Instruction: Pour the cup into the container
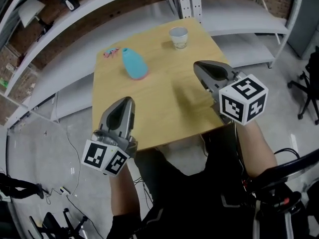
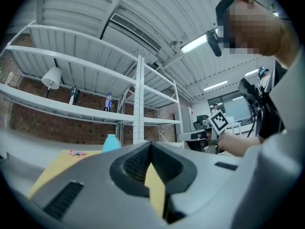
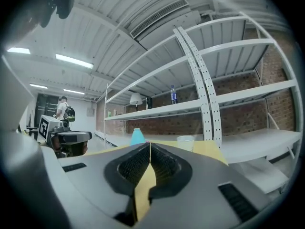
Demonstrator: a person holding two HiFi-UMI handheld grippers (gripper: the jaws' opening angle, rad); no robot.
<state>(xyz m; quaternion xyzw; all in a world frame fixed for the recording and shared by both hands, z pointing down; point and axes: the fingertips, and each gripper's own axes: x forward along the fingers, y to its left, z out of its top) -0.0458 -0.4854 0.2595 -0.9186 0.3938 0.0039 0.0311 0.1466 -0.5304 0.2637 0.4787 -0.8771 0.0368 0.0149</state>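
A clear plastic cup stands upright near the far right corner of the wooden table. A light blue container lies left of it at the far side. My left gripper hovers over the table's near left edge, jaws shut with nothing between them. My right gripper is over the right side, short of the cup, also shut and empty. In the right gripper view the cup and the container stand beyond the closed jaws. The left gripper view shows the container ahead.
A small pink object lies at the table's far left, next to the container. White metal shelving runs behind and to the right of the table. An office chair stands at the right. The person's legs are at the near edge.
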